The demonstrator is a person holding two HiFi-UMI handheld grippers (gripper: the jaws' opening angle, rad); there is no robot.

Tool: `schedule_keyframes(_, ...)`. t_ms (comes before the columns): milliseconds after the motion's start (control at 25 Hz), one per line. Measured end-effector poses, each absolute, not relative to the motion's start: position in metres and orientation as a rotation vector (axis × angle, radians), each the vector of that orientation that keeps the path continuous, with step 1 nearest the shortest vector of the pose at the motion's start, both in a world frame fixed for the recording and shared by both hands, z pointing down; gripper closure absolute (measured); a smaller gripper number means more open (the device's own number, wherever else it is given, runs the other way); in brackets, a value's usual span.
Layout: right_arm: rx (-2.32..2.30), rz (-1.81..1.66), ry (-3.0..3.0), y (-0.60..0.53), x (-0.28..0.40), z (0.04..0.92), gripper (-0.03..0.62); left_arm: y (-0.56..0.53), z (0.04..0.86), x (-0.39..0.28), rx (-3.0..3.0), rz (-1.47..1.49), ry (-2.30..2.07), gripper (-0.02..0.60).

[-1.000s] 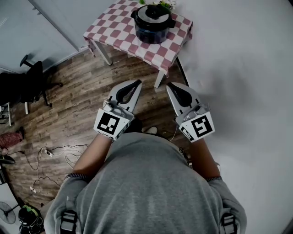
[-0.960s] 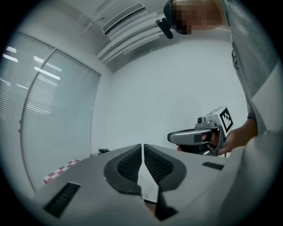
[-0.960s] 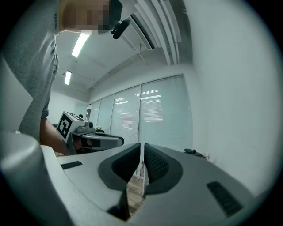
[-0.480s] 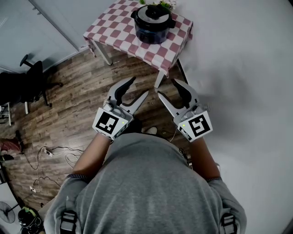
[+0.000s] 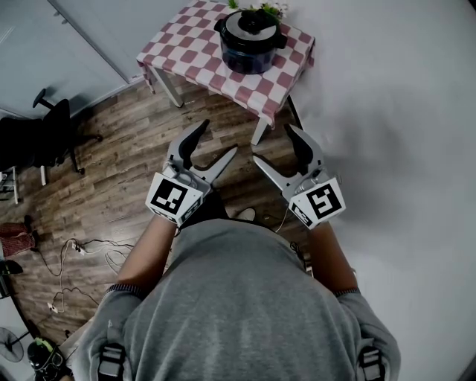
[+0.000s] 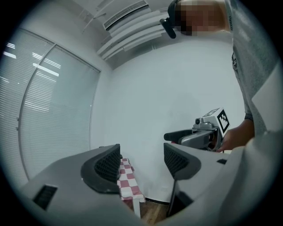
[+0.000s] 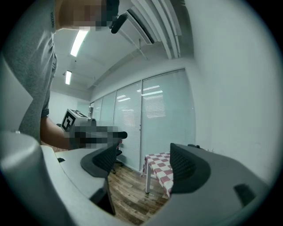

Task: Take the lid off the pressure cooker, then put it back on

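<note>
Both hand-held tools, the left gripper [image 5: 219,137] and right gripper [image 5: 273,143], have just spread their grey jaws wide, with nothing between them. Well ahead of their tips, the dark round pressure cooker [image 5: 250,46] sits on the red-and-white checked table [image 5: 192,46], its silver-rimmed lid [image 5: 251,22] in place. By my reading, lid removal hasn't begun; an approach comes first.

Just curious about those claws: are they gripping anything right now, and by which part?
Nothing is held. The left gripper and right gripper have just been opening, jaws apart with nothing between them; the pressure cooker stands untouched on the table.
</note>
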State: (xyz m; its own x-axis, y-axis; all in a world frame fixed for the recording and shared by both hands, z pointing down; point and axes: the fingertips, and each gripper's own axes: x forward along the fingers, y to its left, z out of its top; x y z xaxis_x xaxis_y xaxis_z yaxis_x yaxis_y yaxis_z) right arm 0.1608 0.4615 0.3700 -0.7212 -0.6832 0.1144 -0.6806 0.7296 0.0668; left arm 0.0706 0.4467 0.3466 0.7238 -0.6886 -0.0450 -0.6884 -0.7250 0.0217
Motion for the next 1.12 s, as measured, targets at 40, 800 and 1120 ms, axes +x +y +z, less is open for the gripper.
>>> schedule_keyframes(40, 1.106, -0.029, -2.797, 0.46, 0.159, 0.371, 0.206, 0.444, 0.347, 0.068, 2.912, -0.08, -1.165, 0.261)
schedule_keyframes(800, 1.234, 0.016, -2.707, 0.342, 0.106, 0.372, 0.207, 0.317, 0.355, 0.019, 2.954, -0.038, -0.989, 0.261)
schedule_keyframes(1120, 1.331, 0.054, -2.628, 0.29, 0.077, 0.376, 0.209, 0.261, 0.356, -0.012, 2.981, -0.001, -0.882, 0.261)
